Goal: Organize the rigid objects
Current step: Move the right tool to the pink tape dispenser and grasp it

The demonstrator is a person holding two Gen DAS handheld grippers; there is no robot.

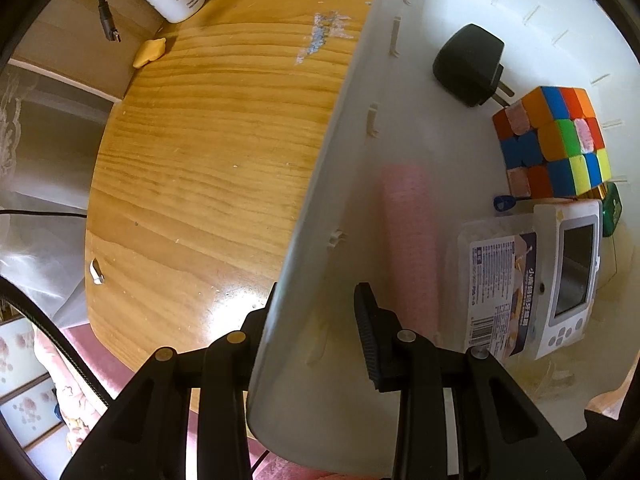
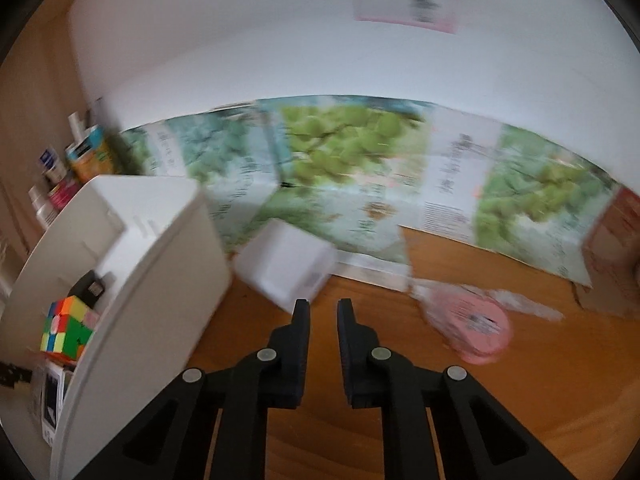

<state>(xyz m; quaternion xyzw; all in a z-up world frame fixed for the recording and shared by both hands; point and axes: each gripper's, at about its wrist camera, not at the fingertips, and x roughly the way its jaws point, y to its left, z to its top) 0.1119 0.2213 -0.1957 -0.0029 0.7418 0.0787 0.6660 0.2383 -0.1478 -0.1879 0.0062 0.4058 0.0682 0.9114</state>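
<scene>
The left hand-held gripper (image 1: 316, 316) pinches the bin (image 1: 320, 200) wall on the desk (image 1: 220, 140), while the right hand-held gripper (image 2: 323, 308) hangs slightly spread, holding nothing.

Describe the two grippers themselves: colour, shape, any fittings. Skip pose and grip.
Both look alike. The left gripper and right gripper are matte black plastic, each with two flat fingers on angular linkage arms with slotted cut-outs. Round metal pivot pins, some silvery and some brassy, mark the joints. The left one's finger pad shows fine ribbing. No markings, cables or sleeves are visible on them.
</scene>
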